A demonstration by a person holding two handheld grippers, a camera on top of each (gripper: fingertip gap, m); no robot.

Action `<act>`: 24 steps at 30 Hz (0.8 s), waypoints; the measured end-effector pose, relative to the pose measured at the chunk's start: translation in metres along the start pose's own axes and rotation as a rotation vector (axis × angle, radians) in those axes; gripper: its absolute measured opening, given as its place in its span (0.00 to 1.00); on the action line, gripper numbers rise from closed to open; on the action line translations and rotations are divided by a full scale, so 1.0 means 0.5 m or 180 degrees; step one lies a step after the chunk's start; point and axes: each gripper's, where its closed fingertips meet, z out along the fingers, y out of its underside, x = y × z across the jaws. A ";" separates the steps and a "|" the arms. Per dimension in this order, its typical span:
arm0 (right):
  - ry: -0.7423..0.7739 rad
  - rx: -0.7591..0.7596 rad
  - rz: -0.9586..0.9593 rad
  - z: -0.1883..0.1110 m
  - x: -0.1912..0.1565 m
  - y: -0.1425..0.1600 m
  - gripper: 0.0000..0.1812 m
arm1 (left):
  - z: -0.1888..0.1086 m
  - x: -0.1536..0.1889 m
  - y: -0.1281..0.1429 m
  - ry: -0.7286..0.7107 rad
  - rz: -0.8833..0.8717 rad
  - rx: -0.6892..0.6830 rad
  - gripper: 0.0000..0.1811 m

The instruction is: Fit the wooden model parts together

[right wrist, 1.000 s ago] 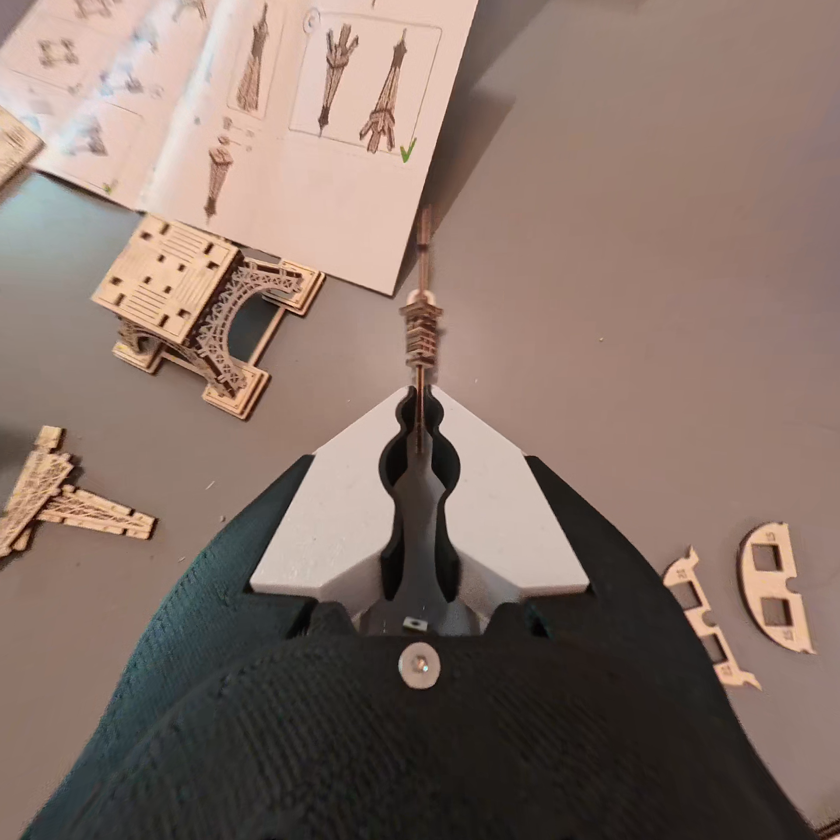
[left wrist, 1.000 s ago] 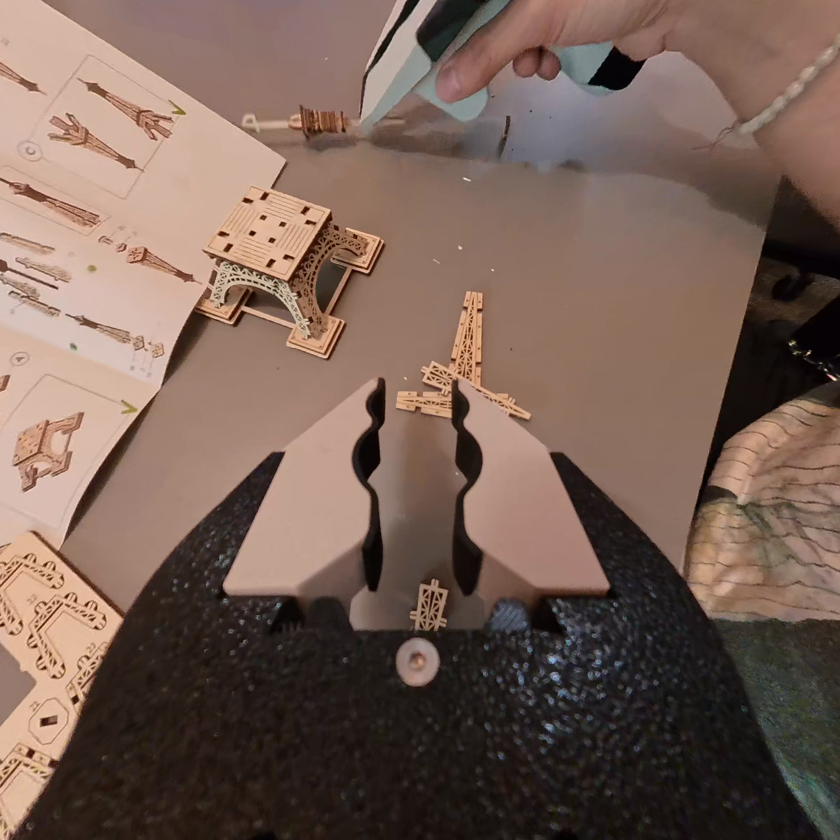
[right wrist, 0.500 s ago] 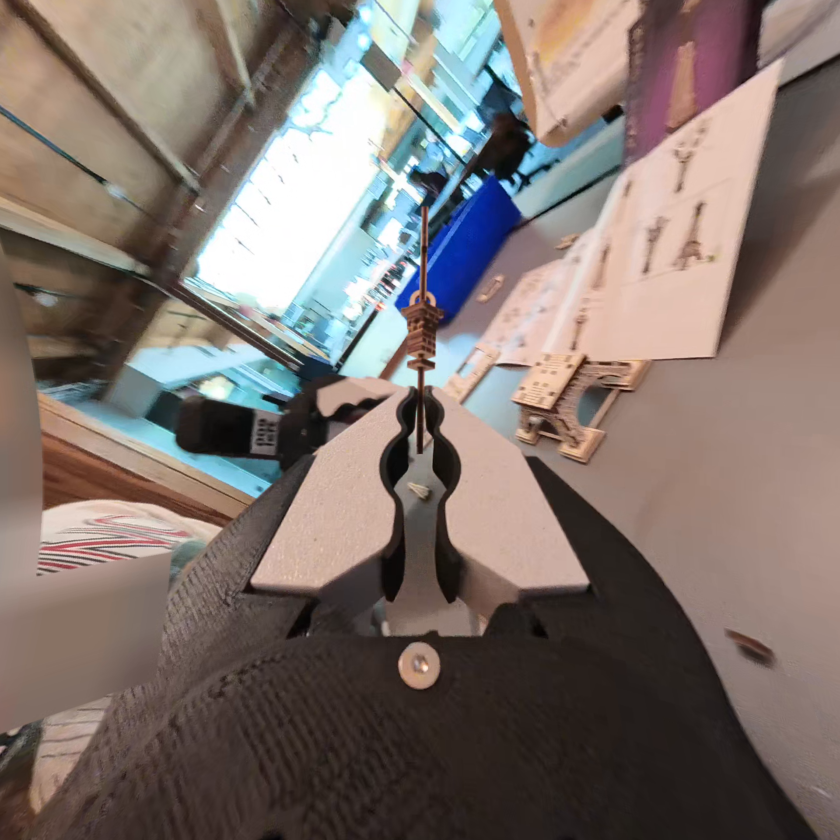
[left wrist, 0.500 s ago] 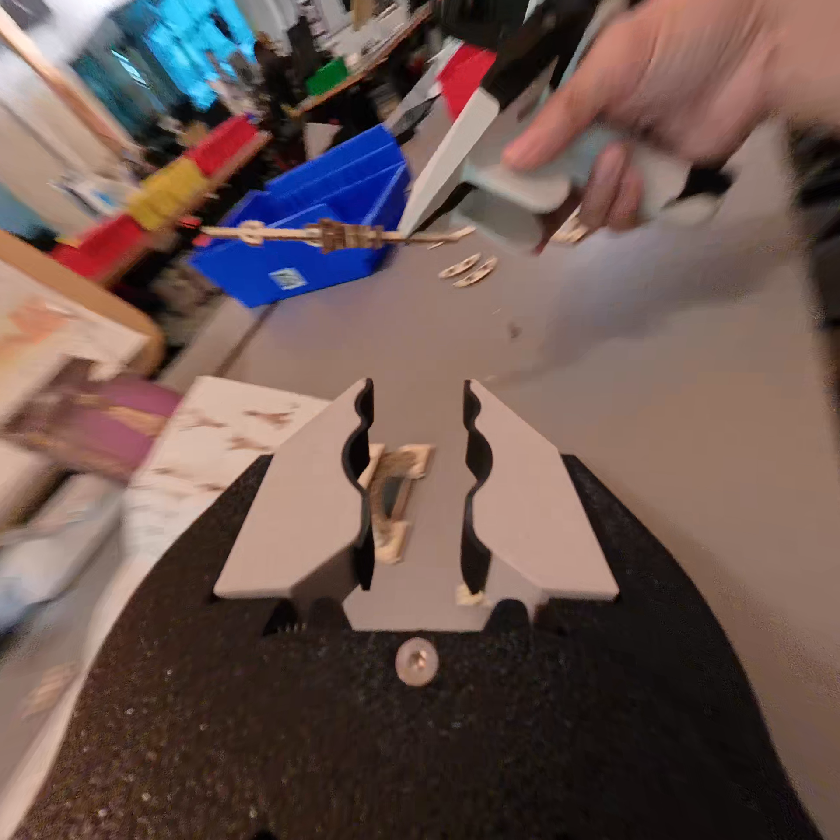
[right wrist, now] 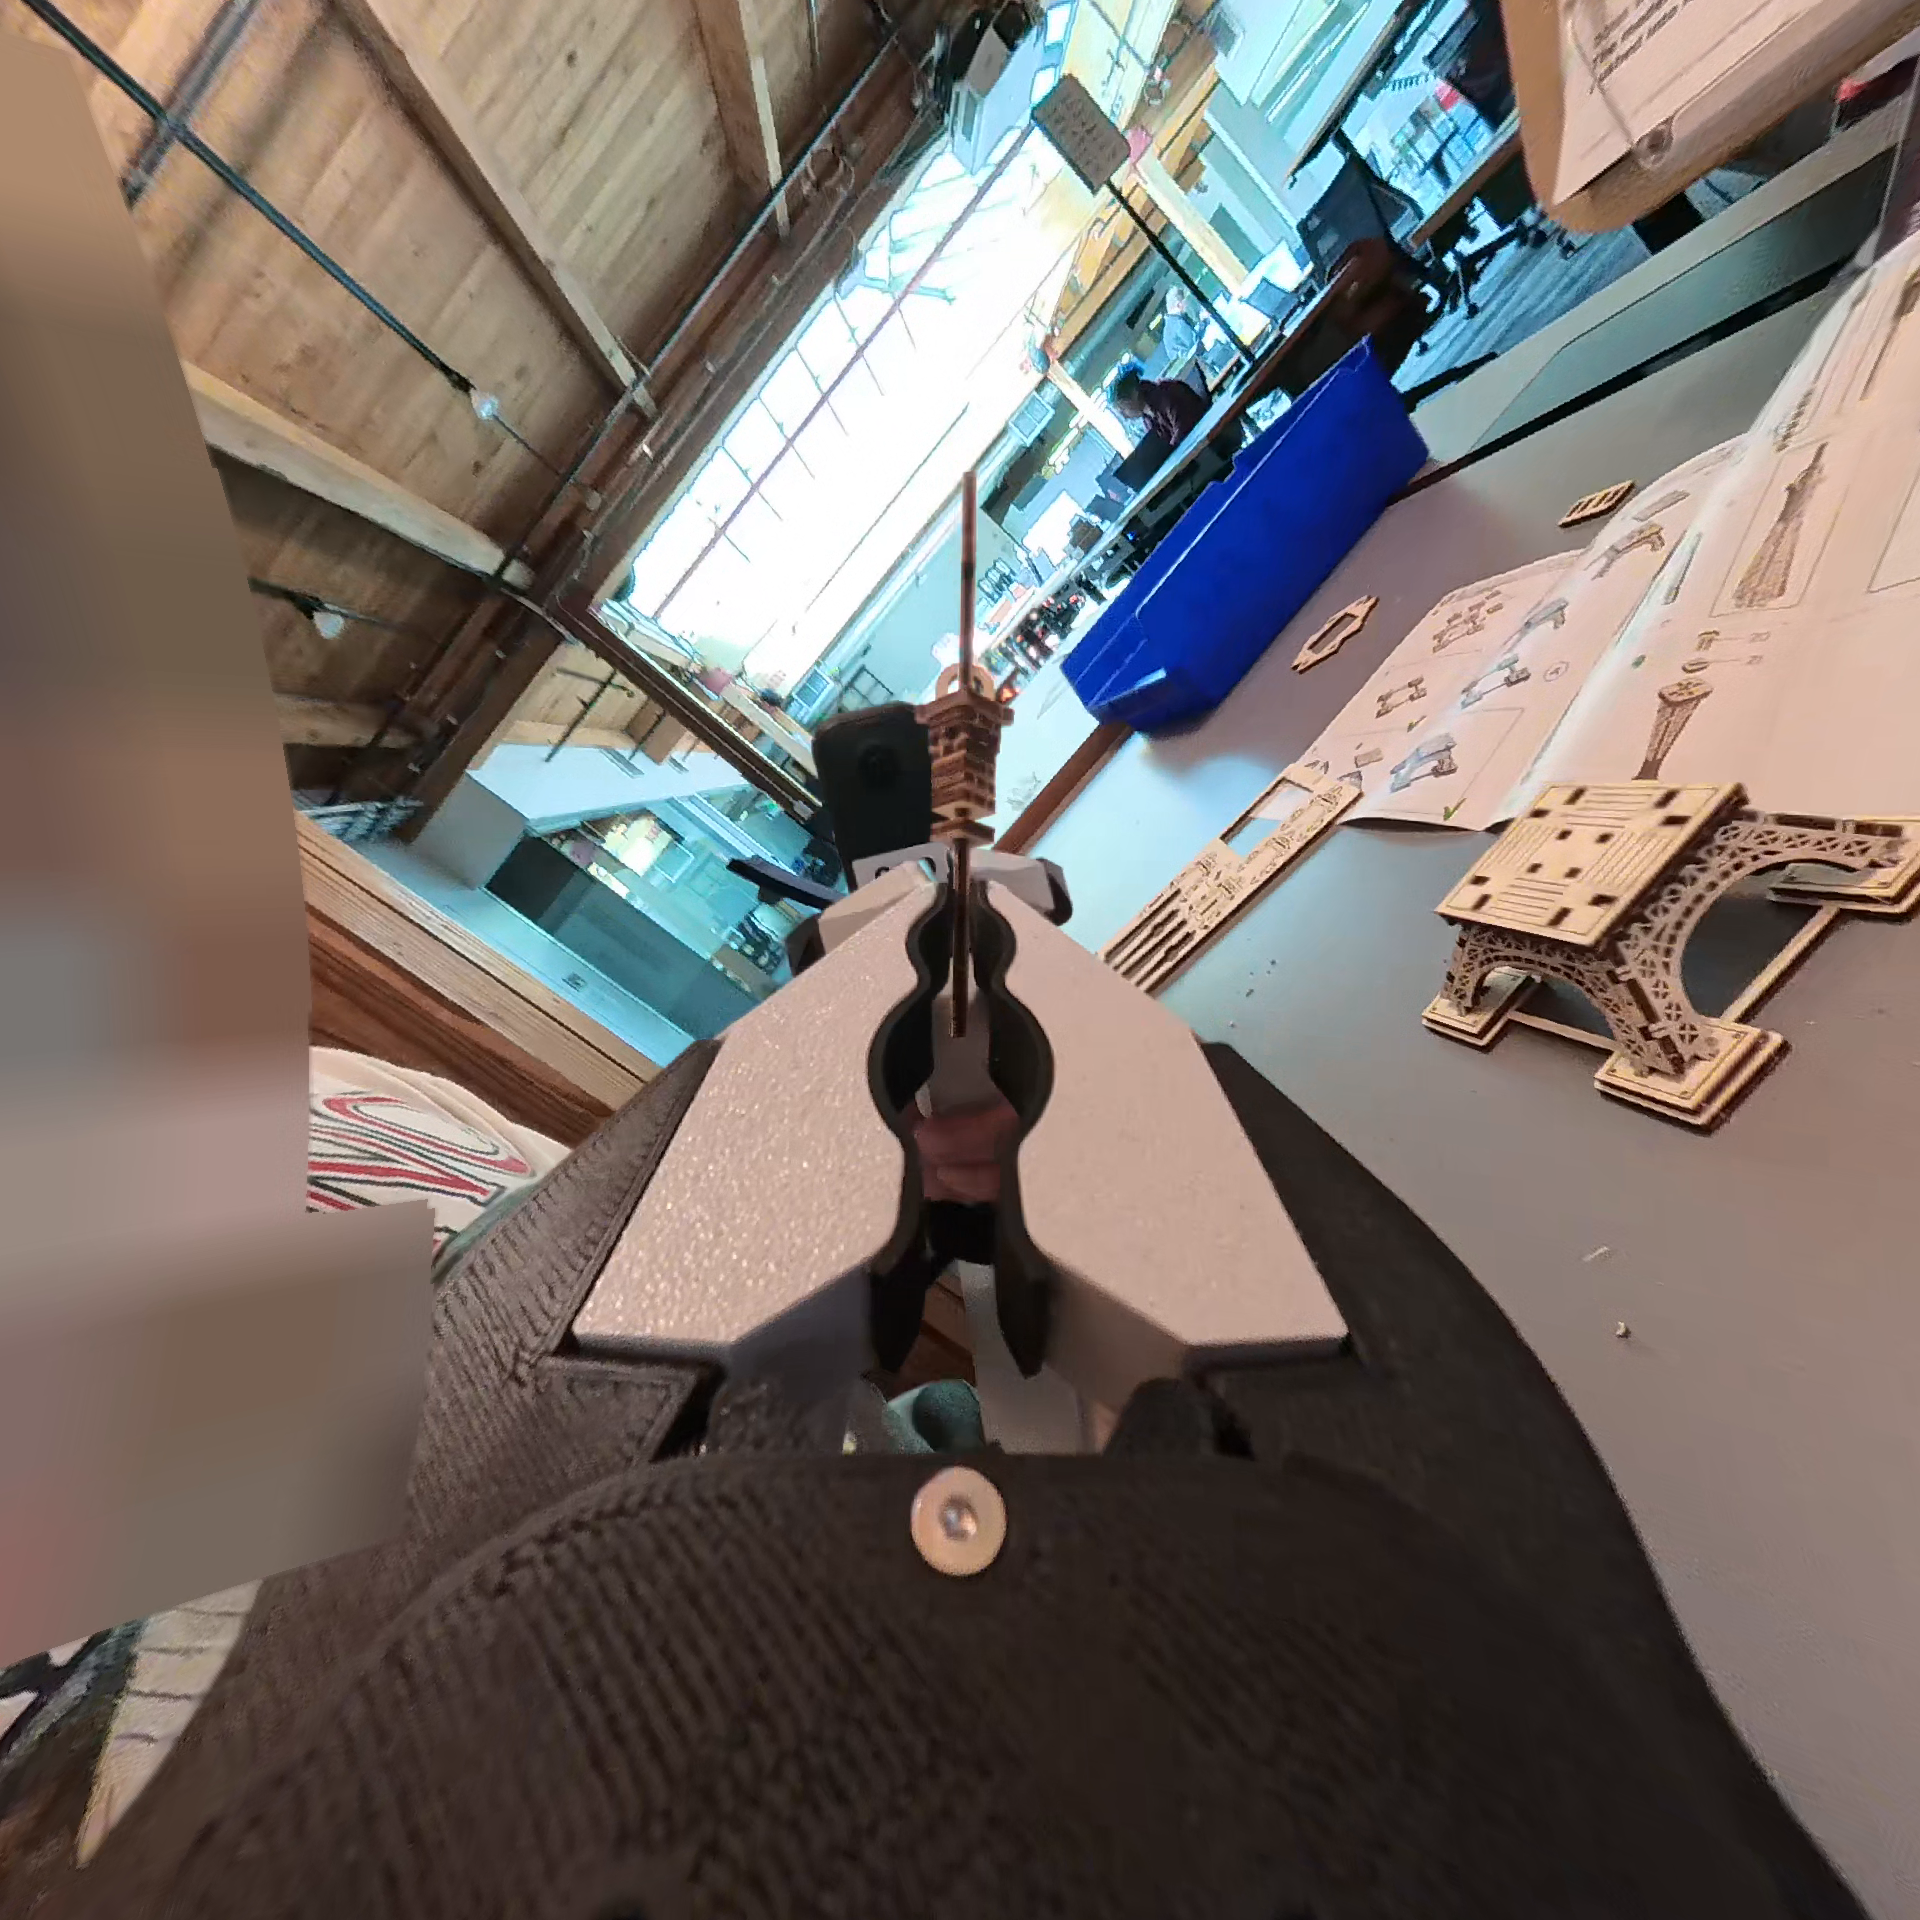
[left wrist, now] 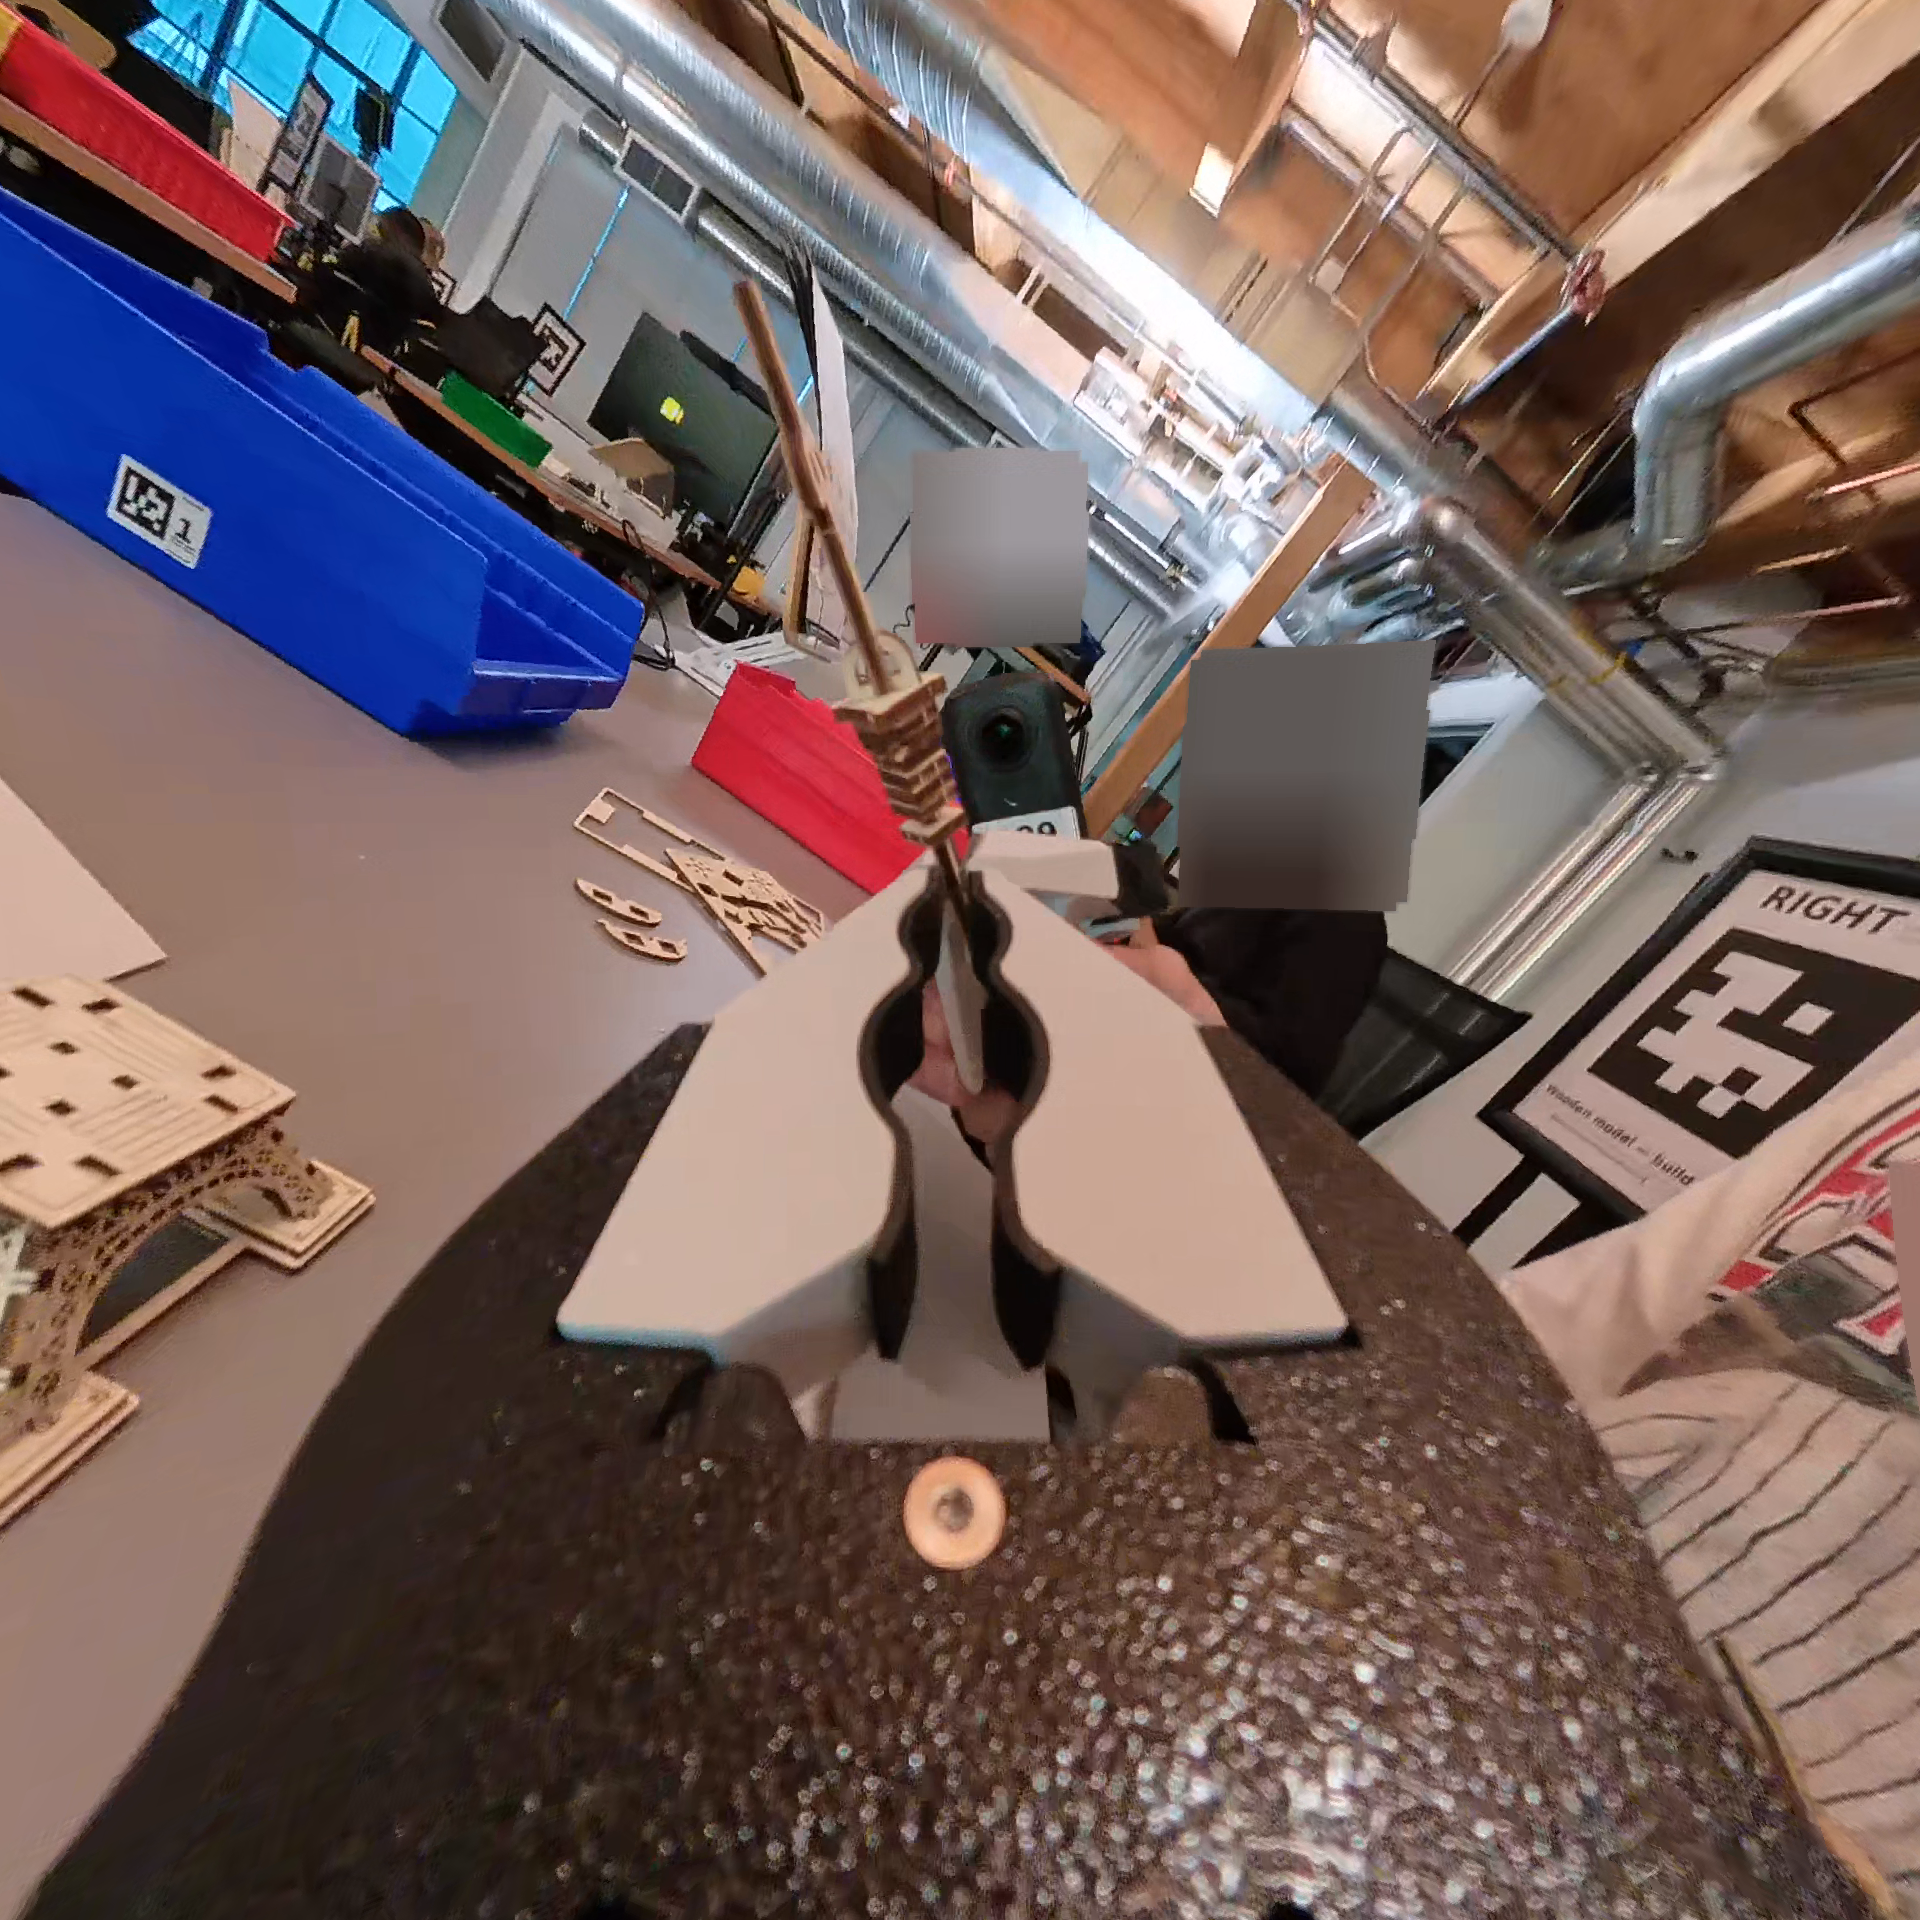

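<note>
Spire [right wrist: 961, 727], a thin laser-cut wooden rod with stacked square tiers, sits clamped in both right gripper [right wrist: 957, 914] and left gripper [left wrist: 951, 894], above the worktop [left wrist: 343, 935]; latticed tower base [right wrist: 1621, 914] stands apart.

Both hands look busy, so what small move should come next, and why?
Probably open the right claw: it and the left claw both pinch the spire by its thin stem, so one must let go before fitting continues.
</note>
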 end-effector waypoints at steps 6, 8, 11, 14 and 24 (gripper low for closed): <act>0.0057 -0.0028 -0.0069 0.009 0.005 0.017 0.00 | -0.013 -0.002 0.004 0.0043 -0.0169 0.0111 0.04; 0.0101 -0.0036 -0.0108 0.011 0.007 0.019 0.00 | -0.015 -0.006 0.005 0.0008 -0.0180 0.0136 0.03; 0.0195 -0.0070 -0.0199 0.012 0.013 0.024 0.00 | -0.017 -0.012 0.006 -0.0053 -0.0189 0.0196 0.03; 0.0213 -0.0131 -0.0238 0.014 0.014 0.031 0.00 | -0.019 -0.017 0.007 -0.0080 -0.0264 0.0268 0.01; 0.0321 -0.0142 -0.0369 0.021 0.018 0.034 0.00 | -0.016 -0.024 0.004 -0.0179 -0.0288 0.0505 0.02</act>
